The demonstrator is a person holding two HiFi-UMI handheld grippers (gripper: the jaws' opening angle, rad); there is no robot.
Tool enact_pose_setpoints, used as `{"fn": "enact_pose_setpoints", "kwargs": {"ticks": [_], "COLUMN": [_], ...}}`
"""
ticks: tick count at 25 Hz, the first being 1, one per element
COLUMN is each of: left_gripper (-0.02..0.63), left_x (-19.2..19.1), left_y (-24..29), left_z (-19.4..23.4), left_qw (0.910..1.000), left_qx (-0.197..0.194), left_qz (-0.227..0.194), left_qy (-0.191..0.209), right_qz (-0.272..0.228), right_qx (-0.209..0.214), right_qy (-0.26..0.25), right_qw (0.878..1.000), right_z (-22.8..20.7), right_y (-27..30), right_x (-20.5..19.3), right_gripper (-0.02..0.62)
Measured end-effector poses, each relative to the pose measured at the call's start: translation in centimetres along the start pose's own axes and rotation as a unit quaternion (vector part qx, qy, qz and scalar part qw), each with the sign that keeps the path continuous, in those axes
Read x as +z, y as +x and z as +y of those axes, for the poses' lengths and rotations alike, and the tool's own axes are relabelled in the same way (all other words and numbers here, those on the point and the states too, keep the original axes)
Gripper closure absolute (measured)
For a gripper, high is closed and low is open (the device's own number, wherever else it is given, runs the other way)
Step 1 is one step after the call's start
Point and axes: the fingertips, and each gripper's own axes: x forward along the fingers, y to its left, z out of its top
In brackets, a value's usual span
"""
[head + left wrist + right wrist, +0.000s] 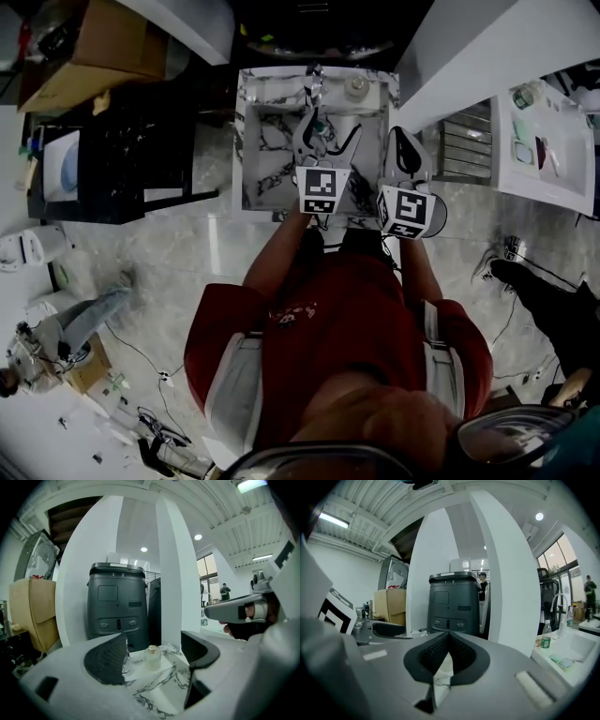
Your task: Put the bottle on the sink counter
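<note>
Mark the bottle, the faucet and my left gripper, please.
bottle [153,660]: left gripper view, on its clear body.
faucet [314,84]: head view, on its chrome body.
left gripper [327,134]: head view, midway between its open fingertips.

Right claw [448,638], ribbed black pads [435,652] pressed together and holding nothing, faces a dark grey machine [453,603] straight ahead between white pillars [511,583]. A cardboard box [391,603] stands to its left, and a green-labelled plastic bottle [545,637] on a white bench [576,660] to its right.
</note>
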Motion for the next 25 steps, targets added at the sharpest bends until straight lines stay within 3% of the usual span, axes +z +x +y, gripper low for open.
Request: {"fn": "enact_pose_setpoints", "kwargs": {"ticks": [11, 25], "left_gripper": [0.247, 0.288], "left_x": [2.7, 3.4], "left_y": [-6.7, -12.7], "left_z": [4.1, 8.3], "left_qw": [0.9992, 0.9977], "left_qx": [0.022, 0.024], "left_qz": [-0.033, -0.057], "left_qy": [0.005, 0.026], "right_qz": [-0.017, -0.041], "right_qx": [0.02, -0.002], "right_qy": [-0.019, -0.022], "right_qw": [0.999, 0.999], "right_z": [6.5, 12.1], "right_y": [-2.2, -3.8], "right_x": [2.1, 3.2], "right_gripper": [0.592, 0.592]}}
